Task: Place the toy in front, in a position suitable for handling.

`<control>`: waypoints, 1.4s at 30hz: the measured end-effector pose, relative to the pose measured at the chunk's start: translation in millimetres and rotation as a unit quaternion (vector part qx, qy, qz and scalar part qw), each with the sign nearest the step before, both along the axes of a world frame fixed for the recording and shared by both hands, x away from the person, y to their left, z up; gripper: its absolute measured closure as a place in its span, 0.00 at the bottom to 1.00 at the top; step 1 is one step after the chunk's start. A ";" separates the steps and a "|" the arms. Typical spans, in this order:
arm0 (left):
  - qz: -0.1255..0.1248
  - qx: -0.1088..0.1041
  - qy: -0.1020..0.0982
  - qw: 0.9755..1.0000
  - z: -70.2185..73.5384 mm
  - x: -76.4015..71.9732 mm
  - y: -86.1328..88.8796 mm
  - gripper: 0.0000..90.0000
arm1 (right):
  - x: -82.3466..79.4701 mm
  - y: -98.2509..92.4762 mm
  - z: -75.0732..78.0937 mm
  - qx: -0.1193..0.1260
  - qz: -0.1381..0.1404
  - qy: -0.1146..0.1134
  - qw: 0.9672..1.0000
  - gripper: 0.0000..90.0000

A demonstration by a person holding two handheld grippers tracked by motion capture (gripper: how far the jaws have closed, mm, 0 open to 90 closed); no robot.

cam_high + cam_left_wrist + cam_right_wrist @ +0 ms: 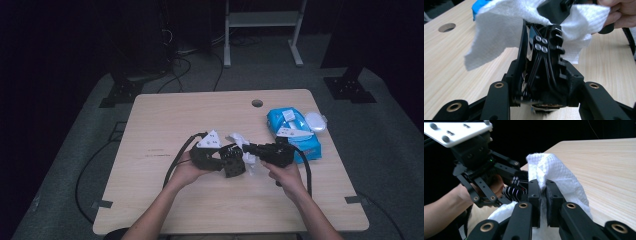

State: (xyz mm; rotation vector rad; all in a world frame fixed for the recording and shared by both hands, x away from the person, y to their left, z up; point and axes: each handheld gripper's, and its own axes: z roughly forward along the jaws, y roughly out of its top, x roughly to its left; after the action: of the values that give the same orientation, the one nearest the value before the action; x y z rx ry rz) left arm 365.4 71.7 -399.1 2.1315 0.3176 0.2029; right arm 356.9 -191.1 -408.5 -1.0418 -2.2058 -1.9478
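Clamped between the left claw (541, 82) is a black fan-like part (544, 62) with ribbed edges and four small screws, standing on edge so its long axis rises straight up from the jaws. Draped over its top is a white paper towel (499, 32), and the right claw (543, 195) is clenched on a fold of that towel, its two pads pressing the sheet from either side. From above, both claws meet near the middle of the bench (165, 115), the left hand (186, 172) and right hand (285, 177) cupped under them, so the towel lies directly against the part, with the right claw (260, 149) just to its right. Any wiping stroke would, I judge, have to run along that upright edge. Farther right, well apart, a blue wipes pack (295, 132) lies flat beside a white lid-like piece (316, 121).
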 end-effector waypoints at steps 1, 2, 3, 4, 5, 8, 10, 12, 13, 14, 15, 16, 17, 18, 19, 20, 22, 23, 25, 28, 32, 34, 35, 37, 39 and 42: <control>-0.001 0.003 0.004 1.000 -2.3 0.3 -0.2 0.64 | -1.9 2.6 2.6 -0.002 0.001 -0.004 1.000 0.92; -0.001 0.003 0.004 1.000 -2.3 0.3 -0.2 0.64 | -1.9 2.6 2.6 -0.002 0.001 -0.004 1.000 0.92; -0.003 0.009 0.008 1.000 -5.9 0.6 -0.7 0.64 | -3.1 7.1 4.0 -0.003 0.009 -0.009 1.000 0.92; -0.003 0.009 0.008 1.000 -5.9 0.6 -0.7 0.64 | -3.1 7.1 4.0 -0.003 0.009 -0.009 1.000 0.92; -0.004 0.019 0.008 1.000 -8.6 0.8 -1.5 0.64 | -5.0 13.3 4.8 -0.016 0.012 -0.017 1.000 0.92; -0.002 0.024 0.006 1.000 -12.2 0.4 -3.1 0.64 | -5.2 17.8 2.8 -0.026 0.016 -0.017 0.999 0.92; -0.003 0.034 0.014 0.999 -20.8 2.9 -2.4 0.64 | -7.0 26.3 -2.3 -0.076 0.007 -0.034 0.996 0.92; -0.002 0.035 0.020 0.999 -24.2 4.4 -1.4 0.64 | -7.8 29.2 -6.0 -0.117 -0.007 -0.049 0.992 0.92; 0.001 0.042 0.028 0.999 -29.4 7.3 1.0 0.64 | -7.4 29.3 -8.1 -0.133 -0.013 -0.049 0.990 0.92; 0.001 0.042 0.028 0.999 -29.4 7.3 1.0 0.64 | -7.4 29.3 -8.1 -0.133 -0.013 -0.049 0.990 0.92; 0.004 0.049 0.033 0.998 -34.0 8.9 3.8 0.64 | -5.8 27.5 -12.2 -0.170 -0.031 -0.056 0.983 0.92; 0.004 0.049 0.033 0.998 -34.0 8.9 3.8 0.64 | -5.8 27.5 -12.2 -0.170 -0.031 -0.056 0.983 0.92; 0.004 0.048 0.041 0.998 -36.7 10.8 7.6 0.64 | -3.6 24.0 -15.3 -0.195 -0.049 -0.058 0.978 0.92; 0.003 0.050 0.042 0.998 -37.5 11.8 9.4 0.64 | -2.7 22.3 -16.3 -0.199 -0.053 -0.056 0.977 0.92; 0.001 0.052 0.042 0.998 -38.1 12.4 10.2 0.64 | -1.3 19.3 -17.9 -0.194 -0.057 -0.050 0.978 0.92; 0.001 0.052 0.042 0.998 -38.1 12.4 10.2 0.64 | -1.3 19.3 -17.9 -0.194 -0.057 -0.050 0.978 0.92; -0.006 0.065 0.045 0.997 -41.1 13.3 11.1 0.64 | -1.7 19.4 -19.8 -0.187 -0.055 -0.042 0.980 0.92; -0.008 0.071 0.043 0.996 -42.9 13.2 10.8 0.64 | -2.5 21.2 -20.2 -0.187 -0.052 -0.044 0.980 0.92; -0.008 0.083 0.045 0.995 -45.2 13.1 10.4 0.64 | -3.5 24.0 -20.5 -0.187 -0.047 -0.045 0.980 0.92; -0.011 0.096 0.050 0.994 -50.1 13.9 10.8 0.64 | -6.4 33.1 -23.0 -0.190 -0.033 -0.045 0.980 0.92; -0.009 0.109 0.052 0.993 -52.2 13.8 8.0 0.64 | -6.8 38.5 -25.8 -0.191 -0.029 -0.044 0.980 0.92; -0.007 0.112 0.048 0.993 -52.6 12.4 4.7 0.63 | -6.6 38.9 -26.6 -0.193 -0.028 -0.045 0.980 0.92; -0.007 0.119 0.040 0.992 -51.3 11.7 3.0 0.63 | -7.1 40.0 -27.4 -0.192 -0.028 -0.046 0.980 0.92; -0.008 0.122 0.037 0.992 -50.4 10.8 1.7 0.62 | -7.5 41.1 -27.4 -0.192 -0.026 -0.044 0.980 0.92; -0.007 0.110 0.034 0.993 -48.8 9.5 -0.3 0.60 | -7.9 42.7 -27.7 -0.188 -0.021 -0.041 0.981 0.92; -0.005 0.116 0.025 0.993 -46.5 8.2 -2.8 0.63 | -9.5 45.4 -27.8 -0.188 -0.018 -0.042 0.981 0.92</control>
State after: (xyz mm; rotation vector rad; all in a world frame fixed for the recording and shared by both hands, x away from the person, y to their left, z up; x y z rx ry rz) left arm 373.6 68.9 -445.6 2.3696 0.3257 0.1880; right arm 347.4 -145.7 -436.3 -1.0560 -2.6914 -1.6517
